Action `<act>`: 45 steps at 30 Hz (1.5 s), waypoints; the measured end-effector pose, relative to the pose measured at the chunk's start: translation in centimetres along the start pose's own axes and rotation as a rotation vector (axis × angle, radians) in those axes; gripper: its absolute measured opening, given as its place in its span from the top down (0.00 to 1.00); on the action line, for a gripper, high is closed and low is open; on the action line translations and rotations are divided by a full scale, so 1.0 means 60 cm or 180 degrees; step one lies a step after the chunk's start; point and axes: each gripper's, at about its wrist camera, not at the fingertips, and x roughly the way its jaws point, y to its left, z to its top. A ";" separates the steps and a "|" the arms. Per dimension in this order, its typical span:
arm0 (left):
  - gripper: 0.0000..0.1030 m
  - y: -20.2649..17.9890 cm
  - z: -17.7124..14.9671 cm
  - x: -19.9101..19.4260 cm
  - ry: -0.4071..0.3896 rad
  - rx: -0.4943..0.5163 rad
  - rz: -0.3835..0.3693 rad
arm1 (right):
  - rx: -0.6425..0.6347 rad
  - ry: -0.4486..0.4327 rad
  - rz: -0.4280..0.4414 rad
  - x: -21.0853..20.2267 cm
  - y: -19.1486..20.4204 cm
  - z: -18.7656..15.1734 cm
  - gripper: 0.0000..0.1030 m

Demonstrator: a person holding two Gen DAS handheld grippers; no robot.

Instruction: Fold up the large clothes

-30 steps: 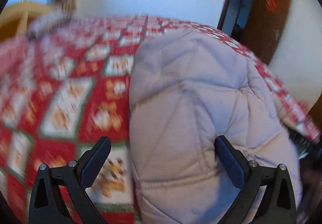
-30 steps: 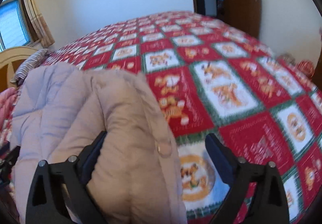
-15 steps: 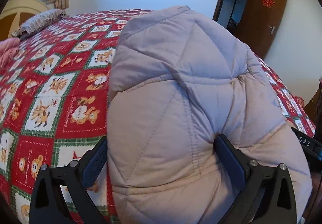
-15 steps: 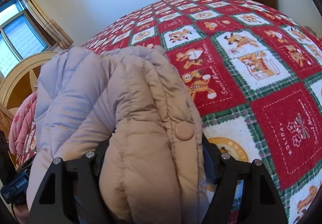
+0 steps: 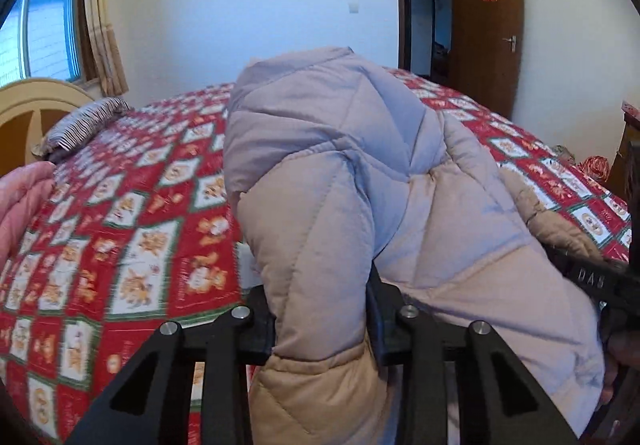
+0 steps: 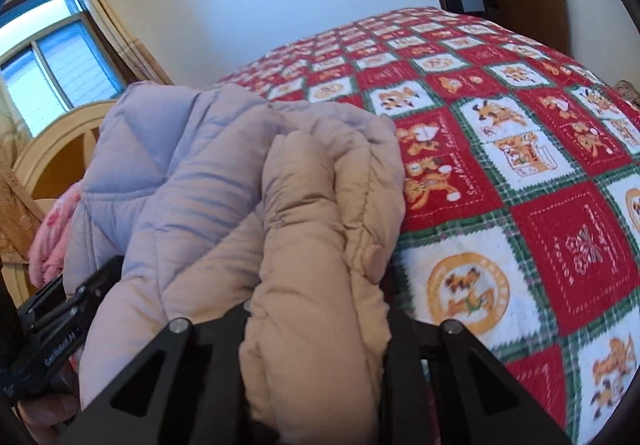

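From the left wrist, the left gripper (image 5: 320, 319) is closing its jaws on a thick fold of the padded coat (image 5: 360, 181), which bulges up between them and blocks the middle of the bed (image 5: 132, 229). A striped pillow (image 5: 82, 123) and pink bedding (image 5: 22, 205) lie far left; an open door (image 5: 486, 25) stands behind.

From the right wrist, the right gripper (image 6: 316, 319) is closing narrowly on the coat's tan front edge (image 6: 320, 245), by a snap button (image 6: 374, 255). The coat rests on the red patterned bedspread (image 6: 520, 149), hiding the headboard (image 6: 56, 149) partly; a window (image 6: 52, 73) shows beyond.
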 end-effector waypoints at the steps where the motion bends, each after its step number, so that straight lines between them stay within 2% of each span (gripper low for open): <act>1: 0.67 0.006 0.003 -0.017 -0.0044 0.0006 0.0009 | -0.0015 -0.0020 0.0011 -0.007 0.008 -0.002 0.80; 8: 0.69 0.072 0.026 -0.142 -0.0404 0.0023 0.0141 | -0.0116 -0.0245 0.0377 -0.069 0.096 -0.008 0.80; 13: 0.69 0.133 0.025 -0.201 -0.0516 -0.0025 0.0322 | -0.0256 -0.0279 0.0620 -0.079 0.171 -0.003 0.80; 22: 0.72 0.258 -0.028 -0.230 -0.0379 -0.0335 0.0591 | -0.0586 -0.0124 0.0898 -0.041 0.299 -0.008 0.82; 31: 0.72 0.359 -0.091 -0.211 -0.0134 -0.0563 0.0741 | -0.0926 0.0064 0.1007 -0.004 0.400 -0.031 0.82; 32: 0.71 0.367 -0.099 -0.201 -0.0090 -0.0563 0.0769 | -0.0979 0.0092 0.0976 0.005 0.412 -0.037 0.82; 33: 0.64 0.375 -0.106 -0.191 -0.0047 -0.0594 0.0797 | -0.0994 0.0109 0.0957 0.012 0.416 -0.040 0.82; 35: 0.56 0.398 -0.129 -0.169 0.0048 -0.0714 0.0825 | -0.1011 0.0194 0.0895 0.034 0.422 -0.050 0.82; 39: 0.36 0.430 -0.166 -0.149 0.0070 -0.0910 0.0860 | -0.1028 0.0365 0.0809 0.070 0.424 -0.074 0.81; 41: 0.29 0.439 -0.174 -0.147 0.0062 -0.0981 0.0886 | -0.1038 0.0399 0.0792 0.078 0.424 -0.083 0.79; 45: 0.23 0.447 -0.181 -0.142 0.0070 -0.1021 0.0917 | -0.1047 0.0446 0.0772 0.087 0.425 -0.091 0.75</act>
